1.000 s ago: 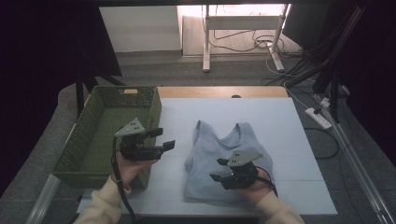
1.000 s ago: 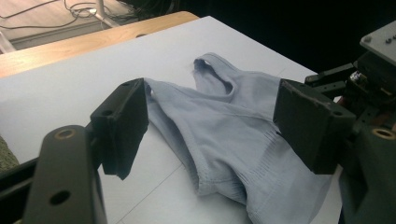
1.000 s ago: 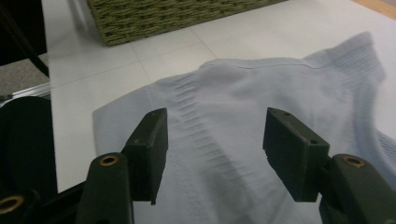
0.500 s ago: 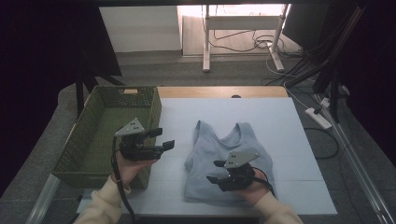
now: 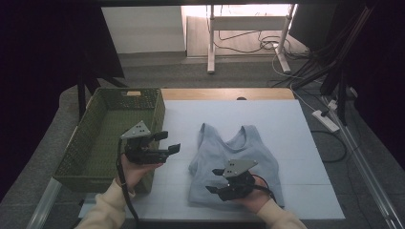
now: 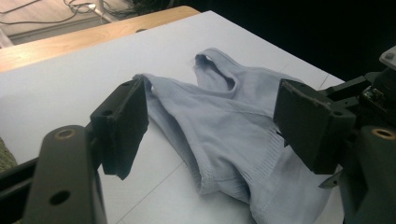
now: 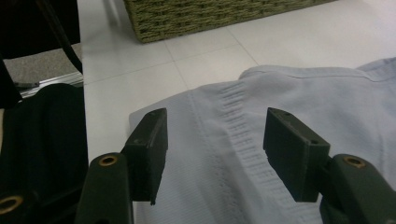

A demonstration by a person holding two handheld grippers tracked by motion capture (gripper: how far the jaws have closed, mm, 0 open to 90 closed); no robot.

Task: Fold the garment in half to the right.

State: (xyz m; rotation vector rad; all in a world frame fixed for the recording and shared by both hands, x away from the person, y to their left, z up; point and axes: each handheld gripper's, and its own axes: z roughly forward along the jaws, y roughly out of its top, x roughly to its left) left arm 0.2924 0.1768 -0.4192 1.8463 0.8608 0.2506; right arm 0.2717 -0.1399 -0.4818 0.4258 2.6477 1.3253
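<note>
**Pale blue top flat on the white table, both grippers over it with jaws apart**

Pale blue fabric: a sleeveless top (image 5: 236,164) lies spread on the white table (image 5: 286,119), straps toward the far edge, hem toward the person. It sits right of centre, well apart from the green woven basket (image 5: 107,138) that stands at the table's left side.

Left gripper (image 5: 165,143): held in the left hand (image 5: 133,169) just beside the basket's near right corner, pointing twd the top. Its jaws stand apart w/ nothing between them; in the left gripper view the top (image 6: 233,130) is seen between the two pads, but farther off, not touched.

Right gripper (image 5: 216,181): held over the near left part of the top, close to the hem. Jaws apart also. In the right gripper view the pads hang above the ribbed band of the fabric (image 7: 224,140), one near the cloth's edge, the other over the cloth. Whether the tips touch the fabric I cannot tell. The basket wall (image 7: 210,14) shows at the top of that view.

Basket inside looks empty of cloth.
</note>
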